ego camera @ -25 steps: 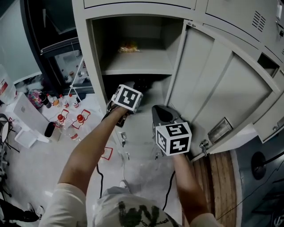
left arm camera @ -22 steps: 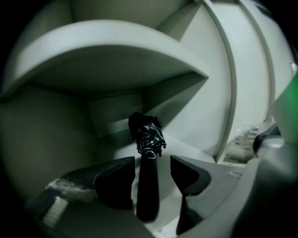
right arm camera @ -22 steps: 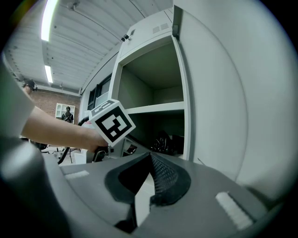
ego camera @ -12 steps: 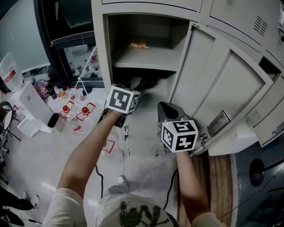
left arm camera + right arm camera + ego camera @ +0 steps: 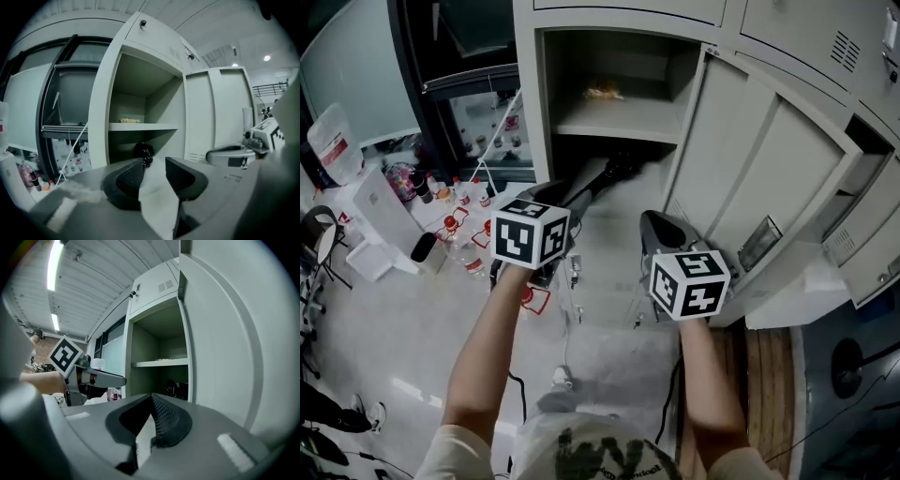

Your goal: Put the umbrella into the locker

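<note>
The locker [image 5: 531, 103] is pale grey painted sheet metal, boxy, standing open in the upper middle of the head view. Its door [image 5: 769, 178] swings out to the right, showing long pressed panels on its inner face. A flat metal shelf [image 5: 619, 124] divides the inside. On the shelf lies a small yellowish packet [image 5: 602, 92], too blurred to name.

The umbrella [image 5: 619, 169] is a folded black bundle lying in the dark compartment under the shelf. Its near end is at the opening, and the rest is lost in shadow.

The left gripper [image 5: 154, 163], with smooth grey shells and black ribbed pads, points at that compartment. Its jaws have just been closing but stand apart. Only pale floor shows between them, and the umbrella sits beyond, untouched.

The right gripper [image 5: 151, 398] is clenched, its pad tips meeting on nothing, just beside the door's inner face.

Each gripper carries a white cube with black square markers. At the left edge of the head view small red-capped bottles [image 5: 455, 225] stand on the glossy floor, amid clutter hard to make out.
</note>
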The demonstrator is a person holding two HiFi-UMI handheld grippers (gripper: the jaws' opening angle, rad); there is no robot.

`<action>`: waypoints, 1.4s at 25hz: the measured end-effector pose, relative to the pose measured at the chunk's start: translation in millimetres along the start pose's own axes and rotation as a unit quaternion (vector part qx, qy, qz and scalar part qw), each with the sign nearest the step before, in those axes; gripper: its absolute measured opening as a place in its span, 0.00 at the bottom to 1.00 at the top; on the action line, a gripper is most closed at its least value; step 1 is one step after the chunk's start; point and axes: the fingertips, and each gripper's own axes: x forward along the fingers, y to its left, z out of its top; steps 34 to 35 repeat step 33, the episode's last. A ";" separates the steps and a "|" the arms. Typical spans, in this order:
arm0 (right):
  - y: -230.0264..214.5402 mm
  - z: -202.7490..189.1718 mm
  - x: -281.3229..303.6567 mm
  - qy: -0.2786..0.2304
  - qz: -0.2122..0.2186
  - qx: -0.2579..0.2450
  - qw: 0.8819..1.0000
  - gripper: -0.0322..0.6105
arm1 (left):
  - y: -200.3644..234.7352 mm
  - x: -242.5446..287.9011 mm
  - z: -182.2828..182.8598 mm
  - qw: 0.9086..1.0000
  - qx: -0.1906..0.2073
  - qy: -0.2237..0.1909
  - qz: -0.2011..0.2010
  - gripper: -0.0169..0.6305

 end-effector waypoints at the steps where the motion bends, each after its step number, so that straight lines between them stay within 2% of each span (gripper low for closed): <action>1: 2.3 1.3 -2.2 -0.001 0.002 0.000 1.000 0.04 | -4.3 -6.7 0.1 1.000 0.002 -0.005 -0.002 0.27; 4: 9.3 2.7 -9.5 -0.002 0.007 0.002 1.000 0.04 | -15.6 -26.5 -0.9 1.000 0.001 -0.027 -0.001 0.19; 7: 16.3 2.0 -19.3 -0.004 0.011 0.001 1.000 0.04 | -23.7 -43.5 -8.5 0.999 0.002 -0.040 0.008 0.17; 11: 22.9 1.2 -29.4 -0.007 0.014 -0.007 1.000 0.04 | -30.4 -64.7 -15.1 0.998 0.020 -0.047 0.024 0.04; 14: 26.1 0.1 -36.7 -0.011 0.019 -0.004 1.000 0.04 | -36.0 -77.4 -19.4 0.998 0.038 -0.045 0.031 0.04; 25: 32.3 -0.2 -53.1 -0.016 0.023 -0.007 1.000 0.05 | -49.7 -92.6 -37.0 0.999 0.016 -0.036 0.023 0.03; 35: 29.4 -6.0 -56.7 -0.009 0.018 -0.009 1.000 0.05 | -52.4 -91.5 -38.0 0.999 0.021 -0.032 0.026 0.03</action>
